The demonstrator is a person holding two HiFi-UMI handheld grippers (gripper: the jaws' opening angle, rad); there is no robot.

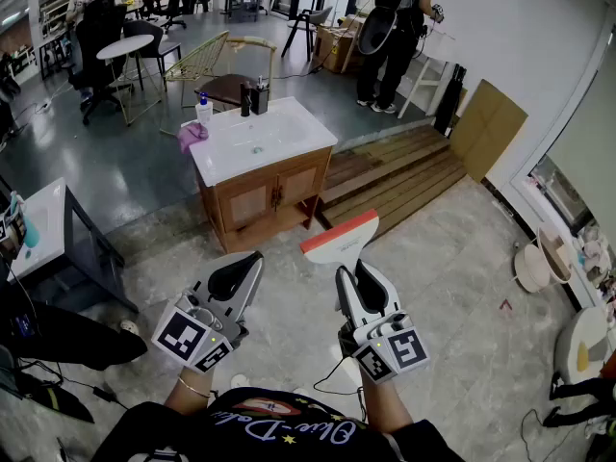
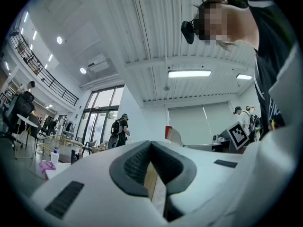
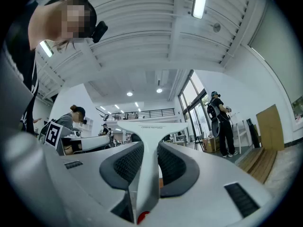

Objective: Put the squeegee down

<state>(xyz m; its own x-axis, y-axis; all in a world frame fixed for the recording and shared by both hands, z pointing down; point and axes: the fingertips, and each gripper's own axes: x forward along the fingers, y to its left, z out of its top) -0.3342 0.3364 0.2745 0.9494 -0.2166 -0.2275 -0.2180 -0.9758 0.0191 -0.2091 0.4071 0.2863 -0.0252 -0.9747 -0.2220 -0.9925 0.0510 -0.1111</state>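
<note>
A white squeegee (image 1: 339, 239) with a red blade edge sticks up and forward from my right gripper (image 1: 352, 275), whose jaws are shut on its handle. In the right gripper view the squeegee (image 3: 147, 148) runs up between the dark pads to its wide head. My left gripper (image 1: 237, 274) hangs to the left at about the same height, its jaws pressed together with nothing between them; in the left gripper view the left gripper (image 2: 151, 167) shows its pads meeting. Both are held above the stone floor, in front of a wooden vanity with a white sink top (image 1: 289, 142).
A soap bottle (image 1: 203, 110), a pink cloth (image 1: 192, 135) and a dark faucet (image 1: 258, 95) sit on the sink top. Wooden decking (image 1: 395, 176) lies to its right. A white table (image 1: 43, 224) stands at left. A person (image 1: 397, 27) stands in the background.
</note>
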